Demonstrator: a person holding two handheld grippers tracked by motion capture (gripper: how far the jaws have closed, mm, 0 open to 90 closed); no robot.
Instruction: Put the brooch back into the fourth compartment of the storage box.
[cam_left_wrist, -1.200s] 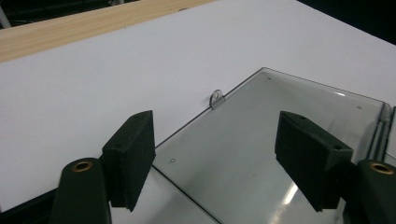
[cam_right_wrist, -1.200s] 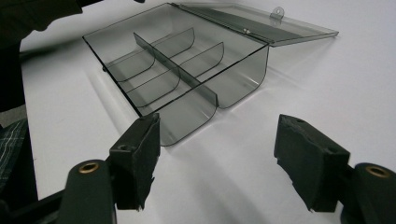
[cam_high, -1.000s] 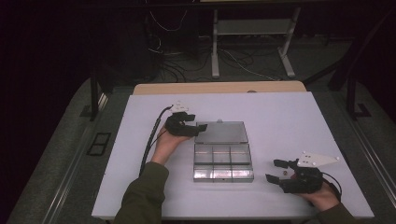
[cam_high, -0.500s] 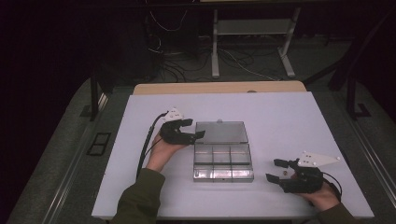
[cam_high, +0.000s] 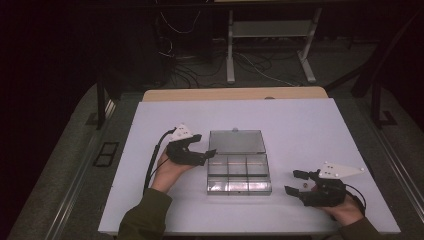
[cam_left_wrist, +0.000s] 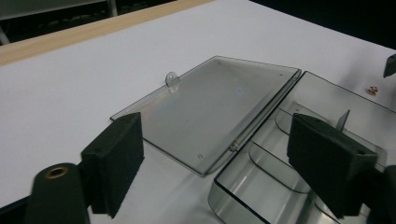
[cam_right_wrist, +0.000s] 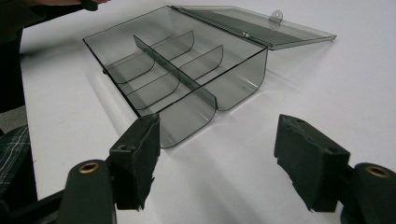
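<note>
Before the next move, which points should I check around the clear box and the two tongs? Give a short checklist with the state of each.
1. Lid fully open, flat on the table: ok.
2. Box compartments empty: ok, nothing seen inside.
3. Left tongs free of the lid: ok, the jaws have just been opening, nothing between them.
4. Right tongs open and empty: ok.
5. Small brown item by the right tongs: lying on the table; what it is, cannot tell.

One clear smoky plastic compartment box (cam_high: 239, 172) on the white worktop (cam_high: 310, 130), its one hinged lid (cam_high: 236, 141) lying flat; six compartments inside; two black claws, left (cam_high: 206, 154) and right (cam_high: 294, 182); one tiny brown bit (cam_high: 305, 184) beside the right.
</note>
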